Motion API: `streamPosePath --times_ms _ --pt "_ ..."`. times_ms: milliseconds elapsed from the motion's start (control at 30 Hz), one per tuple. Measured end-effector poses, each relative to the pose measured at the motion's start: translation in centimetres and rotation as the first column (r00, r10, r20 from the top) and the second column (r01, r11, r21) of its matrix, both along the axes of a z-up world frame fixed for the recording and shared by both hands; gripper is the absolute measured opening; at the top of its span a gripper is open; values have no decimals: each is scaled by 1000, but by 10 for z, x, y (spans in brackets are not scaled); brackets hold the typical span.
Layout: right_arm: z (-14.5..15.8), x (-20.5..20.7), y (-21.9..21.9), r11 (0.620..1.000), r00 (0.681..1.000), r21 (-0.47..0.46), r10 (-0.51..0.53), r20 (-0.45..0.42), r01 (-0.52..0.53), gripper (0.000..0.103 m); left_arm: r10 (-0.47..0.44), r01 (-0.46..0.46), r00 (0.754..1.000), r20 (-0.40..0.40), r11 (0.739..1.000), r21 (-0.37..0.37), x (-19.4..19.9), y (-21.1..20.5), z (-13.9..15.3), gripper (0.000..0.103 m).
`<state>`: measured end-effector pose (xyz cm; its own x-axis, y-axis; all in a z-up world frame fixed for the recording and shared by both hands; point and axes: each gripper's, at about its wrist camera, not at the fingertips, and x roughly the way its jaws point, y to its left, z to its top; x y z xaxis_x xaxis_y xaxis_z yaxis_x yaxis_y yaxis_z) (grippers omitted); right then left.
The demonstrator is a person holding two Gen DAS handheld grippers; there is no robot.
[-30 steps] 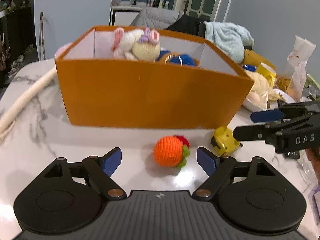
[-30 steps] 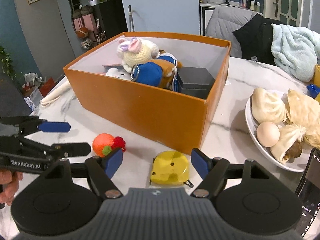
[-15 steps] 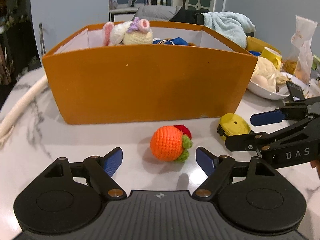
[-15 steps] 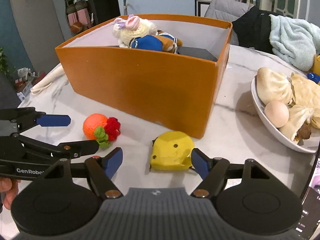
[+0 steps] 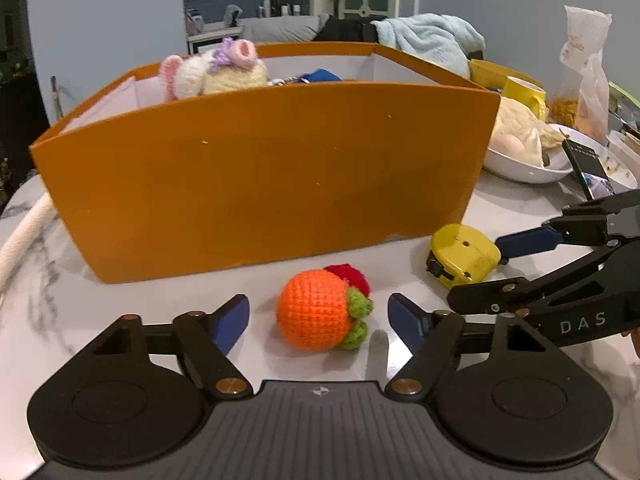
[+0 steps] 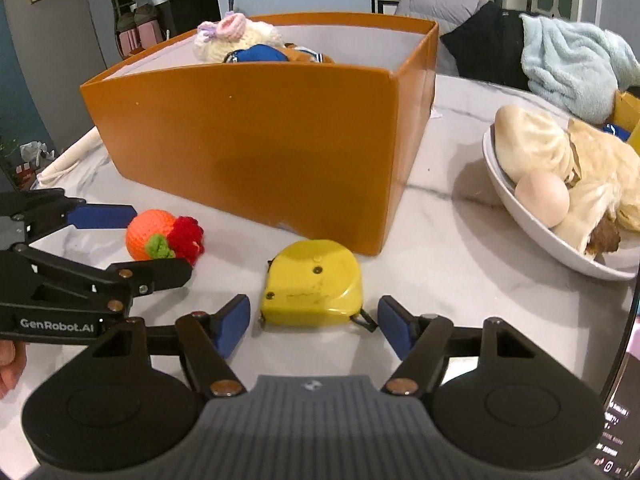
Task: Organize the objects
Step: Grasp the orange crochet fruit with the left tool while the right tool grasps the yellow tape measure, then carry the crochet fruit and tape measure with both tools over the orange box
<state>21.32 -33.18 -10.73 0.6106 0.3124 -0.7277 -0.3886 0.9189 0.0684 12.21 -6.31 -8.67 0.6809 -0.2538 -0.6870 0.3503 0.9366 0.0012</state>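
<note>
An orange crochet ball (image 5: 316, 310) with green and red trim lies on the marble table in front of the orange box (image 5: 264, 176). My left gripper (image 5: 319, 318) is open, its blue pads on either side of the ball. A yellow tape measure (image 6: 312, 284) lies by the box's near corner. My right gripper (image 6: 314, 322) is open, its pads either side of the tape's near end. The ball (image 6: 160, 234) and left gripper (image 6: 132, 242) also show in the right wrist view. The tape (image 5: 464, 254) and right gripper (image 5: 484, 270) show in the left wrist view. Plush toys (image 6: 236, 38) fill the box (image 6: 256, 140).
A white bowl (image 6: 536, 224) with buns and an egg stands right of the box. A phone (image 5: 590, 168) leans beside it, with a yellow mug (image 5: 522, 94) and a plastic bag (image 5: 582, 76) behind. A white rope (image 5: 22, 236) lies left of the box.
Both grippers have dropped lower and moved in. The ball now sits between the left pads and the tape measure between the right pads. Both jaws stay open.
</note>
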Motion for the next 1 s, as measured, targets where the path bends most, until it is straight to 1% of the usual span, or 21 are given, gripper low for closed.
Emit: streamPosePath --times_ms 67,133,267,400,633,867,900,933,967,1000 --pt "-1 -1 2 1000 1000 -6 6 15 -6 72 -8 8 1000 -8 1000 0 2 -1 -1 82" --pt "-2 -2 3 1000 999 -16 15 28 -14 72 -19 19 1000 -11 1000 -4 3 -1 -1 72" --pt "-5 -4 9 998 998 -45 36 57 -33 72 -34 33 999 -23 999 -4 3 -1 -3 59" --pt "-6 -4 10 998 997 -49 40 72 -36 72 -44 43 999 -29 999 -7 2 3 -3 58" --pt "-6 -2 9 1000 997 -22 15 71 -14 74 -26 25 999 -47 1000 -7 -3 19 -1 58" --pt "-8 -4 14 999 996 -44 17 89 -13 73 -4 4 998 -56 1000 -8 -17 43 0 57" --pt "-8 -5 16 999 996 -49 24 90 -20 72 0 0 998 -55 1000 -8 -21 47 0 57" --pt "-8 -6 18 998 995 -55 28 92 -23 68 3 -3 999 -55 1000 -8 -23 51 0 57" --pt "-7 -7 19 998 995 -56 37 93 -32 60 7 -7 999 -54 1000 -9 -26 56 0 58" --pt "-6 -8 22 997 994 -52 58 92 -53 60 11 -11 999 -53 1000 -9 -29 61 0 57"
